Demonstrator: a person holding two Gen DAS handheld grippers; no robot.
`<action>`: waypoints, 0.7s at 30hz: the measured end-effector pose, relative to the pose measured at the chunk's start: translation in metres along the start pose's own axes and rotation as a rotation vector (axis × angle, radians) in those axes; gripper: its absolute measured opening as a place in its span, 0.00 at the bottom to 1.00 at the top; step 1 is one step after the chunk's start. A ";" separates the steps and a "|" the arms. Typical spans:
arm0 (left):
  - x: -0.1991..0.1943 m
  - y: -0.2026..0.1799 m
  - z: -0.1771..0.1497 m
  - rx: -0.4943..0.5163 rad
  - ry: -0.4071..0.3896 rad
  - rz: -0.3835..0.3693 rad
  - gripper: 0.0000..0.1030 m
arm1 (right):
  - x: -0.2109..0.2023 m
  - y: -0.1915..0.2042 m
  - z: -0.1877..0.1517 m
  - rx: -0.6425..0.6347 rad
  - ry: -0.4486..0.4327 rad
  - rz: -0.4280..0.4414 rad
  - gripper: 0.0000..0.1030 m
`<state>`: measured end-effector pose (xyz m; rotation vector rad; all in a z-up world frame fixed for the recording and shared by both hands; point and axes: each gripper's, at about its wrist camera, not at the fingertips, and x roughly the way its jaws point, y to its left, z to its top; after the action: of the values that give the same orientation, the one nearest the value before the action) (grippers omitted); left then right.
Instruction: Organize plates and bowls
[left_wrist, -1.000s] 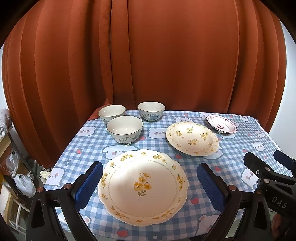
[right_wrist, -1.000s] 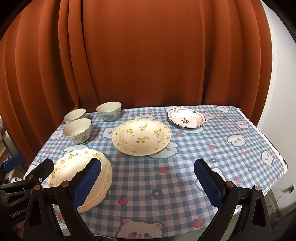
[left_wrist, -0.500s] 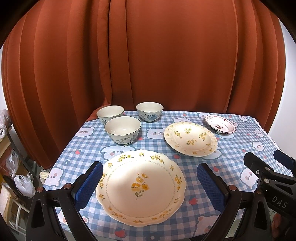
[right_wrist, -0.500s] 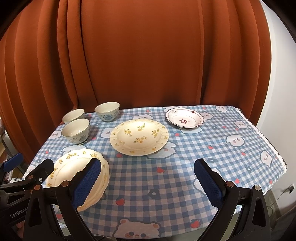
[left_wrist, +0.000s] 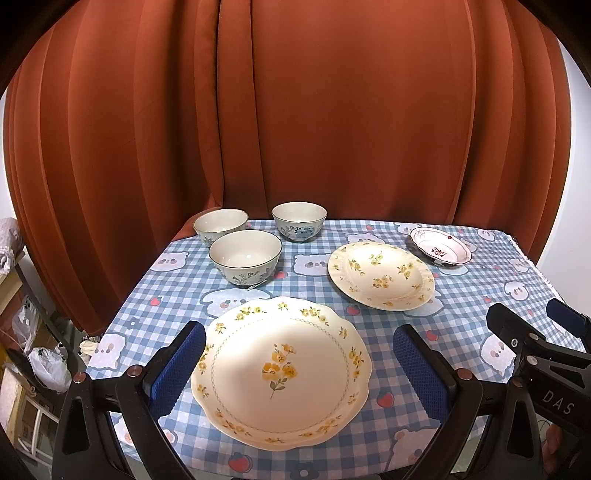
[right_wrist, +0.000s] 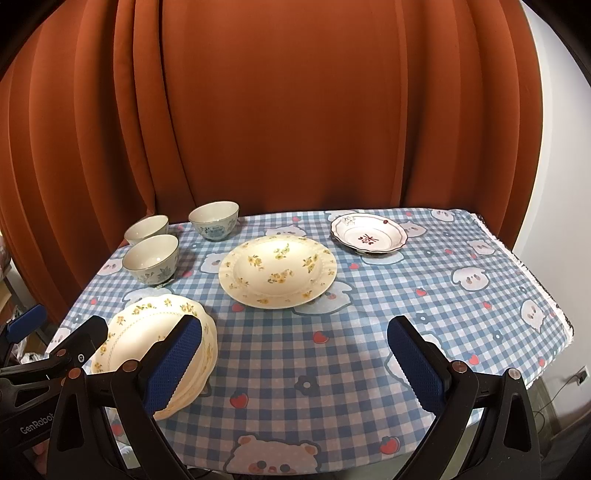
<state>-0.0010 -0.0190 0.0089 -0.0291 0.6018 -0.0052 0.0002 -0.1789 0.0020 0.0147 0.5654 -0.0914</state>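
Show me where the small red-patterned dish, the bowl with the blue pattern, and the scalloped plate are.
small red-patterned dish (right_wrist: 369, 235): right wrist view, on its centre motif.
bowl with the blue pattern (left_wrist: 300, 229): left wrist view, on its outer wall.
scalloped plate (left_wrist: 279, 369): left wrist view, on its central flower.

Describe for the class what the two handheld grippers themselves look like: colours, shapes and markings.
Both the left gripper and the right gripper have black angular frames, copper-coloured rivets and two fingers with textured blue pads. White lettering reads "DAS" on the right, "GenRobot" on the left.
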 end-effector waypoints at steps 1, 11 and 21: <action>0.000 0.000 0.000 0.000 0.000 0.000 0.99 | 0.000 0.000 0.000 0.000 -0.001 0.001 0.99; 0.000 0.001 0.000 0.001 0.000 -0.001 0.99 | 0.001 0.000 0.000 0.000 0.000 0.001 0.99; -0.001 0.000 0.000 -0.002 0.004 -0.001 0.99 | 0.001 -0.002 -0.001 0.000 0.005 0.004 0.99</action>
<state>-0.0016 -0.0185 0.0090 -0.0310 0.6061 -0.0053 0.0004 -0.1813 0.0009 0.0163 0.5702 -0.0881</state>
